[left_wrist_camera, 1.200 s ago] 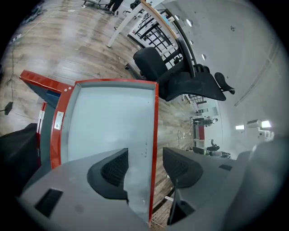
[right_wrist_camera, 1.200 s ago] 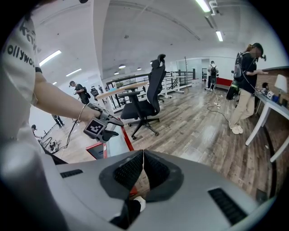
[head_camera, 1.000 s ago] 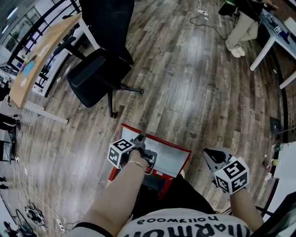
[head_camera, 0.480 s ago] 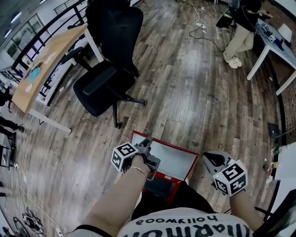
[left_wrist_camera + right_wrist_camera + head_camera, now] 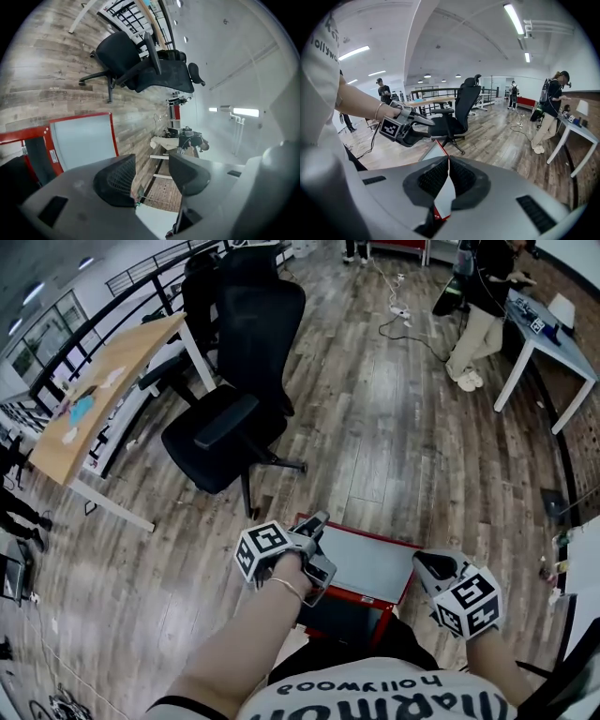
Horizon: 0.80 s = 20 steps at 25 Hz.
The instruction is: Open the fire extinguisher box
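box: fire extinguisher box [image 5: 367, 563] lies on wood floor [image 5: 394, 427], between both tongs | left gripper [image 5: 152, 172]: jaws apart, empty, over box's left edge, contact unclear | right gripper [image 5: 448, 176]: jaws together, nothing between, just beside box's right edge

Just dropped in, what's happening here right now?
A person stands over the red fire extinguisher box on the wooden floor, with a gripper in each hand. The left gripper hovers near the box's left edge, jaws apart with nothing between them. The right gripper is off to the box's right, shut and empty. Neither grips the box. A dark opening beside its grey panel suggests the door is open.
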Motion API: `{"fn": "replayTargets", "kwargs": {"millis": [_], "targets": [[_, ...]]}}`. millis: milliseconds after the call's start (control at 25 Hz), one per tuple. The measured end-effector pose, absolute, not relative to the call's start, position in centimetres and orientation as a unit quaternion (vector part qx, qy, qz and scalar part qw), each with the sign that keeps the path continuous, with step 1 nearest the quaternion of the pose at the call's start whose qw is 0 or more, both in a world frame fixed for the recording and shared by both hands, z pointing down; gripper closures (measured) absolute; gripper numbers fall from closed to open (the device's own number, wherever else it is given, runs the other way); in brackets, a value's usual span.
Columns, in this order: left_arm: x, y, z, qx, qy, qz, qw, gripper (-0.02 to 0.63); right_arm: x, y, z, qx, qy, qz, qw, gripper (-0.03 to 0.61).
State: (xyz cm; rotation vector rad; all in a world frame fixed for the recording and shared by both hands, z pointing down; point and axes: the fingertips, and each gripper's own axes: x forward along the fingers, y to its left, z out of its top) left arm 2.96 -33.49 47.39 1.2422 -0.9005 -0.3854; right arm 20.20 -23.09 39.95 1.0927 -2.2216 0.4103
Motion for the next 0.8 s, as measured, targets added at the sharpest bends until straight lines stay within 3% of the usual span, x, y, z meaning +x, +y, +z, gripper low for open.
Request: {"fn": "replayTargets", "kwargs": {"millis": [200,320,400,640,800], "targets": [[2.0,-33.1,43.3,0.618,-0.354,-0.189,0.676,0.404,18.2,-20.7,38.9,0.440,-0.831,0.149,0.306,0.568],[1.8,-32.7,40.3,0.668,-0.318,-0.202,0.642,0.527,17.3,-19.5,38.0,0.465,-0.823,0.154,0.287,0.568],[1.5,-32.2,38.5,0.697,-0.289,-0.214,0.620,0.572,16.5,-18.6,37.4,0.479,-0.819,0.160,0.271,0.568],[1.6,-28.2,30.8,0.773,-0.172,-0.268,0.548,0.607,15.0,-15.8,35.7,0.492,-0.819,0.163,0.246,0.568],[0.2,-25.4,28.1,0.845,-0.176,-0.229,0.451,0.607,14.7,-14.2,35.2,0.486,-0.823,0.160,0.247,0.568]]}}
